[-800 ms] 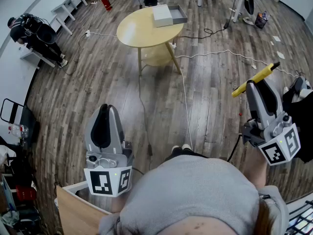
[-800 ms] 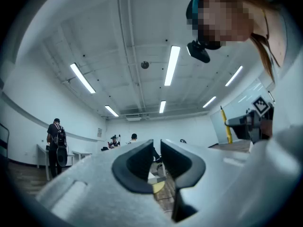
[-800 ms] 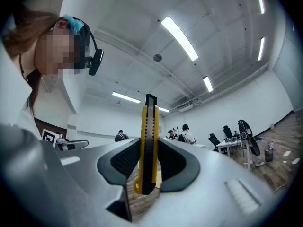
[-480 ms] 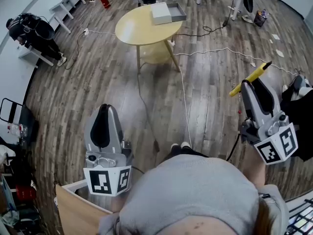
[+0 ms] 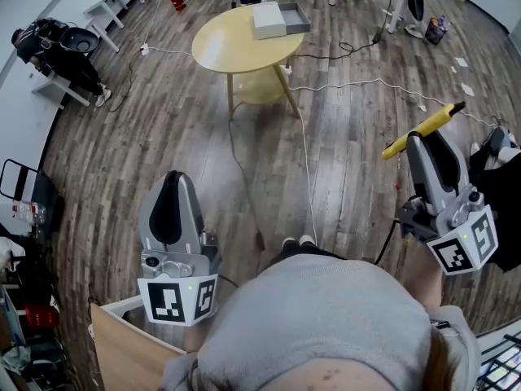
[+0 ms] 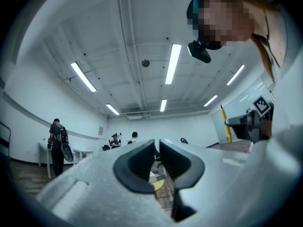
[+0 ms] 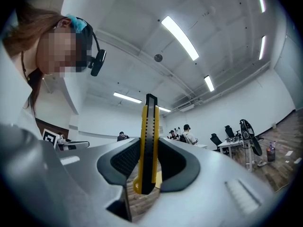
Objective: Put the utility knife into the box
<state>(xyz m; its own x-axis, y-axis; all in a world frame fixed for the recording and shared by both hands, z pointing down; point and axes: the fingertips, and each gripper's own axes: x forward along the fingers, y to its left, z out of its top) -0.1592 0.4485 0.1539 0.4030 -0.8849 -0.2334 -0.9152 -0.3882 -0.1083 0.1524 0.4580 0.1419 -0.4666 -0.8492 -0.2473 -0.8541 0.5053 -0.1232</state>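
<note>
**Inspector:** Markings?

**Assistant:** Black-and-white square markers on the marker cubes [image 5: 175, 300] of both tongs. Any print on the utility knife [image 5: 431, 125] is too small to read.

**Inspector:** Location of the knife?

**Assistant:** In the right tongs [image 5: 422, 141], pads clamped on its flat sides, over the wooden floor [image 5: 342, 177]. It is well apart from the box [image 5: 269, 23], which sits on the round yellow counter [image 5: 228, 51].

**Inspector:** Orientation?

**Assistant:** The long axis runs crosswise to the jaws. In the head view it lies on a diagonal, black tip to the upper right, yellow tail to the lower left. In the right gripper view it stands upright, black end uppermost.

**Inspector:** Left tongs [image 5: 172, 177]?

**Assistant:** Jaws drawn almost together, a thin slit between the pads, gripping nothing.
</note>
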